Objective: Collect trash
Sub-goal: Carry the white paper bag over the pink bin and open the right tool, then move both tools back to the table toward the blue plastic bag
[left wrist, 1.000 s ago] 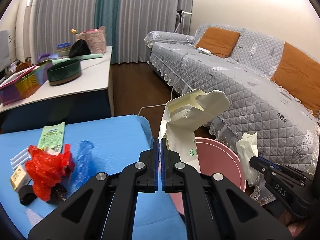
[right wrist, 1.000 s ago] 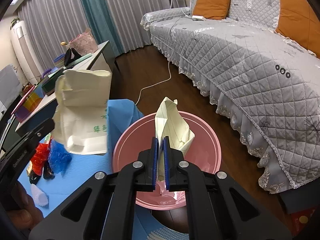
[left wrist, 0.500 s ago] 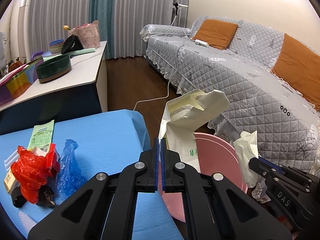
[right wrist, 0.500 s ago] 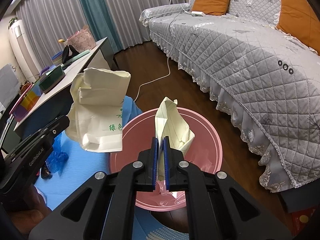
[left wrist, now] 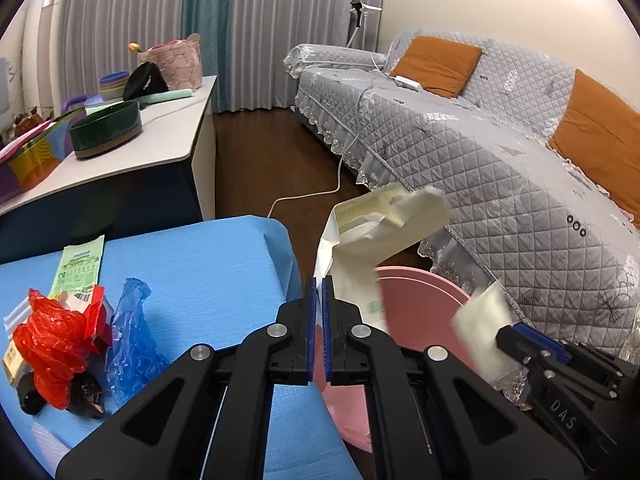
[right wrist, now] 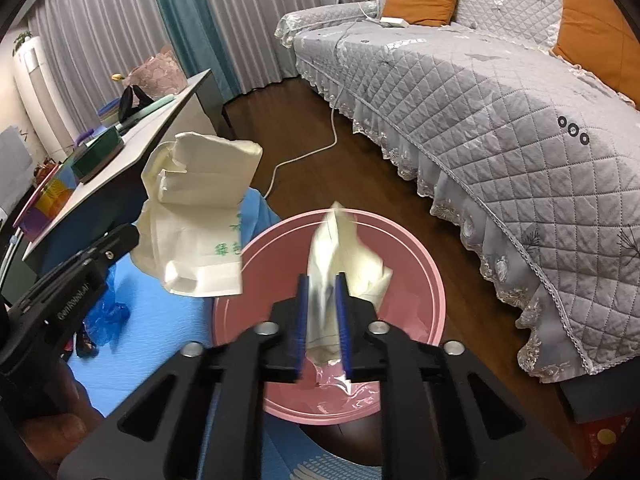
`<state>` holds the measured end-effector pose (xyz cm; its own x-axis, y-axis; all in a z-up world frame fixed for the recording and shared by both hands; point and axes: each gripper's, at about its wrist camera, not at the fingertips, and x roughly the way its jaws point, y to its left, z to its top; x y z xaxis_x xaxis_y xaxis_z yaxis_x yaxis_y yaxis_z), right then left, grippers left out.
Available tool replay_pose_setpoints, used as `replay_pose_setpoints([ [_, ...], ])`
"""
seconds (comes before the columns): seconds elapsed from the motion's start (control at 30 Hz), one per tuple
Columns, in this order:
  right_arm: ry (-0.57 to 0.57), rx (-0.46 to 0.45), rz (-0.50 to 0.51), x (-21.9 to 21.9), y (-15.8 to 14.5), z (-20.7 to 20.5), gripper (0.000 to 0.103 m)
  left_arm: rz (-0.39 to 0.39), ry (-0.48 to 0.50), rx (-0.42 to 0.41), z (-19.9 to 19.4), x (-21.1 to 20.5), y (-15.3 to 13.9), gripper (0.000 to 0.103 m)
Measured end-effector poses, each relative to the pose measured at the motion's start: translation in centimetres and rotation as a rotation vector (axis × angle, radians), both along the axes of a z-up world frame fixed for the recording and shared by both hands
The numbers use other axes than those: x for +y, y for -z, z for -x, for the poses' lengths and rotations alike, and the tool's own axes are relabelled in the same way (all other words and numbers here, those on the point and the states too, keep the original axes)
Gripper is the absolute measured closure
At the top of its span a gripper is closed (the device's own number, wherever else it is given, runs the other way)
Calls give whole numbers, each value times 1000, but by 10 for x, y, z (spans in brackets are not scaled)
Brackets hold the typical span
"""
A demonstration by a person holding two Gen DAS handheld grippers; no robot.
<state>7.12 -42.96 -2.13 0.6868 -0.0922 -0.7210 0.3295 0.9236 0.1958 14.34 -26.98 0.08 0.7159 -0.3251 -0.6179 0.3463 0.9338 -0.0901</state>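
bench (left wrist: 208, 264), blue top, sits below and to the left of both tools; the red bag (left wrist: 52, 340), blue bag (left wrist: 132, 332) and green slip (left wrist: 80, 264) there are not yet collected.

pink basin (right wrist: 424, 264) directly under my right tool (right wrist: 323, 320), just past the bench edge. good drop position, no need to shift.

cream paper bag (right wrist: 200, 216) hangs from my left tool (left wrist: 319, 320), up and to the left of the basin rim. jaws are starting to part, but the bag's edge looks pinched between them. judgement: most of it hangs over the bench side, so i should carry it further over the basin before letting go.

crumpled cream wrapper (right wrist: 340, 256) sits between my right tool's jaws, which are opening; pads look clear of it. let it fall straight, hold the tool steady.
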Motion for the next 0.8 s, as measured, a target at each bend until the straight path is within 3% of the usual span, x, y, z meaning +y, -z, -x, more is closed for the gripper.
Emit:
replay_pose_setpoints([
  [0.03, 3, -2, 5, 0, 0, 0, 59, 4, 3, 4, -1, 1, 0, 92],
  [0.07, 4, -3, 9, 1, -1, 0, 55, 4, 4, 6, 0, 2, 0, 79],
  [0.1, 2, -4, 9, 1, -1, 0, 55, 2, 1, 1, 0, 3, 0, 73],
  [0.7, 13, -57, 52, 17, -19, 6, 55, -7, -66, -18, 22, 42, -23, 71],
  [0.8, 25, -91, 58, 21, -25, 8, 55, -9, -86, -30, 28, 52, -29, 59],
])
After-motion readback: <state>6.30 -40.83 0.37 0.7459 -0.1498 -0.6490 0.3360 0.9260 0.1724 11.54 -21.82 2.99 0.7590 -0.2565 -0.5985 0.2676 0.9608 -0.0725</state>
